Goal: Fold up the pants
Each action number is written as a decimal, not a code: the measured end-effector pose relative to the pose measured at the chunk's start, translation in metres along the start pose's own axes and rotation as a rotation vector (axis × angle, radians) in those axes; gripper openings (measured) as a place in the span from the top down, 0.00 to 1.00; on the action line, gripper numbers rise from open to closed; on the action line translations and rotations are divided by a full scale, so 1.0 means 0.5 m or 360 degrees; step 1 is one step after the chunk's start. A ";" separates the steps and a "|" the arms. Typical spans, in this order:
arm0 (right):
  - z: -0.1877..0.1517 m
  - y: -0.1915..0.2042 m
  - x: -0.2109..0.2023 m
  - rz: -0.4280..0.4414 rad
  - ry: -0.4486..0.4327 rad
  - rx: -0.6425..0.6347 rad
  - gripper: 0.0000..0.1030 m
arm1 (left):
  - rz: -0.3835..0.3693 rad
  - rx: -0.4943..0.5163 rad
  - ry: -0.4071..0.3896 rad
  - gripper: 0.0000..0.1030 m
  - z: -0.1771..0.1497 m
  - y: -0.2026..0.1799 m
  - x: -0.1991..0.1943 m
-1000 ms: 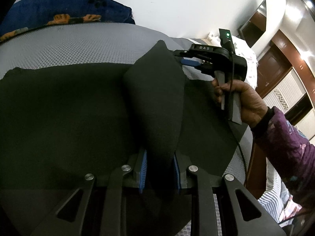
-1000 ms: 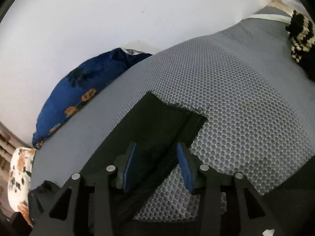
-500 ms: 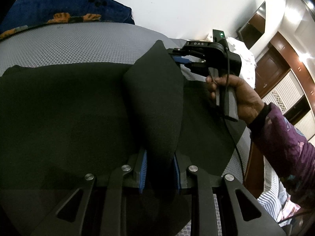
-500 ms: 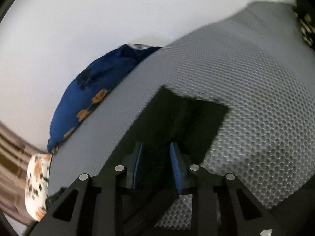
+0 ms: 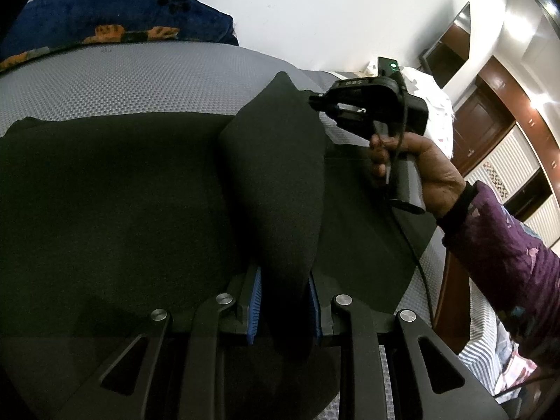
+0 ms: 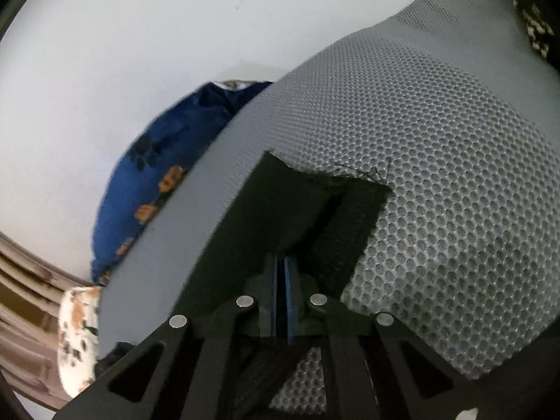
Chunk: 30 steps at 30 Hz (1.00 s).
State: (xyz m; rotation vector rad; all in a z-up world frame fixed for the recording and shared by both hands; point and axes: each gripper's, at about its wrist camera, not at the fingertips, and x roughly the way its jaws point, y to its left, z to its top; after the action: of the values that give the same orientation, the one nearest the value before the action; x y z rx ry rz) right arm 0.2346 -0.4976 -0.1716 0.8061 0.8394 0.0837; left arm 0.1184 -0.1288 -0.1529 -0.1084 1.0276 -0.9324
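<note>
Black pants (image 5: pixel 115 189) lie spread on a grey mesh-textured bed (image 5: pixel 140 80). My left gripper (image 5: pixel 284 304) is shut on a raised fold of the pants, which rises as a ridge (image 5: pixel 276 175) toward the far edge. My right gripper (image 6: pixel 284 301) is shut on the pants' far corner (image 6: pixel 297 210), with frayed threads at the hem. It also shows in the left wrist view (image 5: pixel 316 102), held by a hand at the ridge's far end.
A blue pillow with orange flowers (image 5: pixel 115 17) lies at the head of the bed against a white wall. A white floral pillow (image 6: pixel 75 332) sits at the left. A dark patterned item (image 6: pixel 533 24) lies at the far right. Wooden doors (image 5: pixel 490 129) stand beyond the bed.
My right gripper's jaws have closed on the pants' corner and lifted it slightly. My left gripper keeps its hold on the fold.
</note>
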 end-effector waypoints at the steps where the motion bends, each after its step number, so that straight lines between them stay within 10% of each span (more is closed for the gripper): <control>1: -0.002 -0.003 -0.005 0.0058 -0.0009 0.0037 0.95 | 0.0000 0.0001 -0.0001 0.76 0.000 0.000 -0.001; 14: -0.043 -0.053 -0.161 0.0342 -0.0236 0.0344 0.95 | 0.0092 0.0080 0.0009 0.76 -0.002 -0.020 -0.005; 30: -0.215 -0.126 -0.466 0.0292 -0.0496 0.0492 0.95 | 0.0133 0.0250 0.0074 0.76 -0.037 -0.088 -0.036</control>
State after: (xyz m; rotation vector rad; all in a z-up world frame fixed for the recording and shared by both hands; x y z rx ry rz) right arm -0.0135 -0.5627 -0.1091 1.1533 0.4867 -0.0109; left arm 0.0738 -0.1375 -0.1295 0.0869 0.9905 -0.9391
